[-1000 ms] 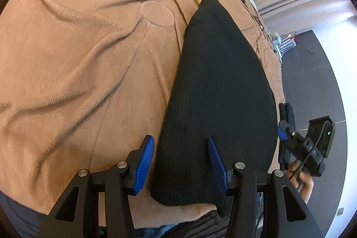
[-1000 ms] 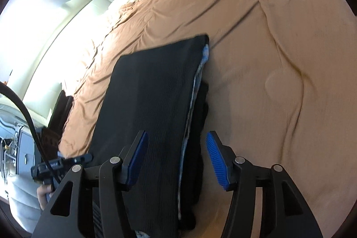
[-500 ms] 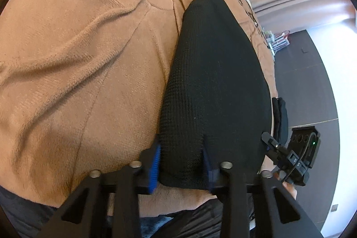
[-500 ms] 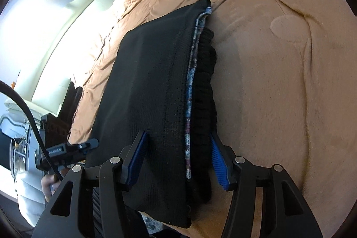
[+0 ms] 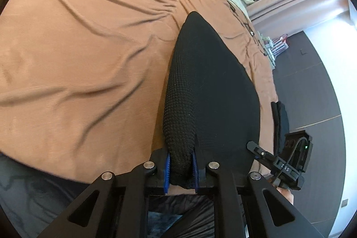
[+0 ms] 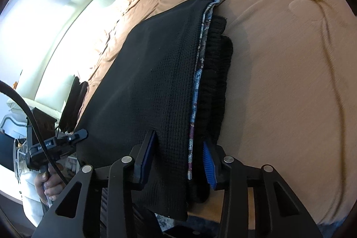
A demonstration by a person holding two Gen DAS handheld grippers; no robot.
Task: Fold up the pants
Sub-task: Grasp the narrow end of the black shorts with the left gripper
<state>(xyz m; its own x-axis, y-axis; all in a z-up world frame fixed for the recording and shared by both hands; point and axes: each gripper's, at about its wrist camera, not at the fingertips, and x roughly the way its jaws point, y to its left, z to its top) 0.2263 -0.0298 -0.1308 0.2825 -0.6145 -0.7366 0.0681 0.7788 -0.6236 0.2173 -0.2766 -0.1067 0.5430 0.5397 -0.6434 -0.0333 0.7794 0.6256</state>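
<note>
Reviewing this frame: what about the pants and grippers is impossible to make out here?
- Left wrist view: pants near hem, cut off behind gripper frame.
- Right wrist view: layers under the pants' patterned edge, hidden by top fabric.
- Right wrist view: left gripper jaws, too small.

You had the pants (image 5: 214,86) folded into a long flat stack of black waffle-knit fabric, lying lengthwise on the brown bed cover (image 5: 89,48). Near end sat at the bed's near edge, far end tapered toward the middle of the bed. Left near corner was bunched into a raised roll. Along the right long edge (image 6: 196,90) the layers showed: black top panel, a thin blue-and-purple patterned strip, then ribbed black folds beneath. The near right part overhung the bed edge slightly.
</note>
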